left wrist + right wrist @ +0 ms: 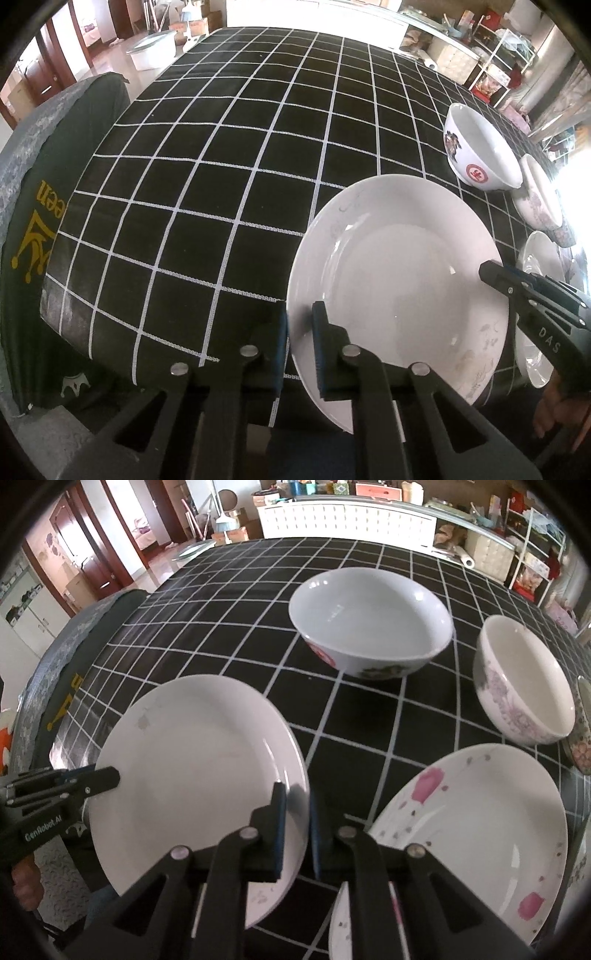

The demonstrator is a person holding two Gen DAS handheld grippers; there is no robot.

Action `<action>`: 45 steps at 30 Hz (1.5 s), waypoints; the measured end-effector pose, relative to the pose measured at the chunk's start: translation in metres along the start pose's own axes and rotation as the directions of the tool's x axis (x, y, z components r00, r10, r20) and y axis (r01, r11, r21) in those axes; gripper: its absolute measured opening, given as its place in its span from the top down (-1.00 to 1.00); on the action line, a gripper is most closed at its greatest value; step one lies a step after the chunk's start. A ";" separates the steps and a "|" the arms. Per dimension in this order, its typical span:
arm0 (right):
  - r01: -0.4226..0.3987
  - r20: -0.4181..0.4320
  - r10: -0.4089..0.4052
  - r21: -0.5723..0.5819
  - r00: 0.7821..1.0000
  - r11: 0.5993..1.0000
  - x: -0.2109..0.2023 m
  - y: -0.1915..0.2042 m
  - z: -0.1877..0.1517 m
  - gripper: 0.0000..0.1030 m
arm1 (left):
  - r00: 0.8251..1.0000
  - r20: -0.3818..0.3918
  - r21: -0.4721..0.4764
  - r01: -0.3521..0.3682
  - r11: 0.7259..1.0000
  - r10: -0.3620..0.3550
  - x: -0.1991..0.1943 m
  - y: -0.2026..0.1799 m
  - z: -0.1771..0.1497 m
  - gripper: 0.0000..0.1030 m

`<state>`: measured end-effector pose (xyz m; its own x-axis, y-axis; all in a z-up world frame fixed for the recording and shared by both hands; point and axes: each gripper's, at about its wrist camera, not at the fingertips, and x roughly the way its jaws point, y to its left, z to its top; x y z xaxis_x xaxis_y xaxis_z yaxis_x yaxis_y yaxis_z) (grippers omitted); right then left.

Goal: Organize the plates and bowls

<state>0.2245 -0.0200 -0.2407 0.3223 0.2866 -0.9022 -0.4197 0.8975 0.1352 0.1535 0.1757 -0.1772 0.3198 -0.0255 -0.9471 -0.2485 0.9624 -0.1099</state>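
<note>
Fingers of both my left gripper (pixel 300 345) and right gripper (pixel 295 827) pinch opposite rims of the round white ceramic plate (pixel 399 280); next, lift evenly toward the pink-flowered plate (pixel 480 812) beside my right fingers.

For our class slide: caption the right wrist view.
Both claws, right and left, shut on opposite rims of the white plate.

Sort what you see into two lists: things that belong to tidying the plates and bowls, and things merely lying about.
Belong to the job:
plain white plate, clamped at opposite rims by the left gripper and right gripper
pink-flowered plate
large white bowl
lilac-patterned bowl

Just lying about:
checked tablecloth
white basin on the floor
</note>
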 end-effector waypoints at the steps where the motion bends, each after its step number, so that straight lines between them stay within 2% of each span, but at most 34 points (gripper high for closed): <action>1: 0.003 0.001 -0.003 -0.001 1.000 1.000 0.001 0.001 0.000 0.70 | 1.000 -0.001 -0.004 -0.001 1.000 0.001 0.000 0.001 0.000 0.79; 9: 0.009 0.011 -0.009 -0.007 1.000 1.000 0.005 0.008 0.009 0.70 | 1.000 0.010 -0.023 -0.014 1.000 0.014 -0.001 0.005 0.004 0.79; 16: -0.020 0.012 0.020 0.015 1.000 1.000 0.005 0.004 0.007 0.71 | 1.000 0.002 -0.039 -0.006 0.999 0.006 -0.002 0.011 0.002 0.79; 20: -0.029 0.048 0.027 0.045 0.998 0.999 -0.017 -0.008 0.001 0.71 | 0.999 0.034 -0.072 -0.035 0.997 0.038 -0.020 0.016 0.000 0.79; 23: -0.041 0.104 0.031 0.093 0.994 0.995 -0.046 -0.028 -0.007 0.71 | 0.997 0.077 -0.077 -0.011 0.997 0.017 -0.041 0.012 0.000 0.79; 26: -0.023 0.147 0.003 0.133 0.989 0.991 -0.070 -0.047 -0.019 0.71 | 0.993 0.116 -0.032 0.015 0.999 -0.012 -0.061 -0.008 0.000 0.79; 29: 0.002 0.162 -0.030 0.170 0.986 0.985 -0.086 -0.066 -0.033 0.71 | 0.989 0.135 0.047 0.052 0.998 -0.058 -0.072 -0.047 0.000 0.79; 36: 0.070 0.170 -0.108 0.217 0.980 0.974 -0.108 -0.105 -0.067 0.71 | 0.982 0.104 0.232 0.131 0.964 -0.158 -0.072 -0.134 -0.013 0.79; 41: 0.113 0.179 -0.161 0.254 0.971 0.961 -0.119 -0.134 -0.082 0.71 | 0.987 0.046 0.298 0.131 0.946 -0.151 -0.050 -0.175 -0.021 0.79; 45: 0.114 0.171 -0.171 0.300 0.970 0.947 -0.115 -0.154 -0.088 0.71 | 0.989 0.016 0.308 0.137 0.942 -0.149 -0.032 -0.186 -0.018 0.79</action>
<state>0.1776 -0.2207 -0.1934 0.5301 0.1818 -0.8282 -0.1063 0.9833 0.1478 0.1733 -0.0077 -0.1316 0.3678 -0.1643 -0.9153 0.0910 0.9859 -0.1404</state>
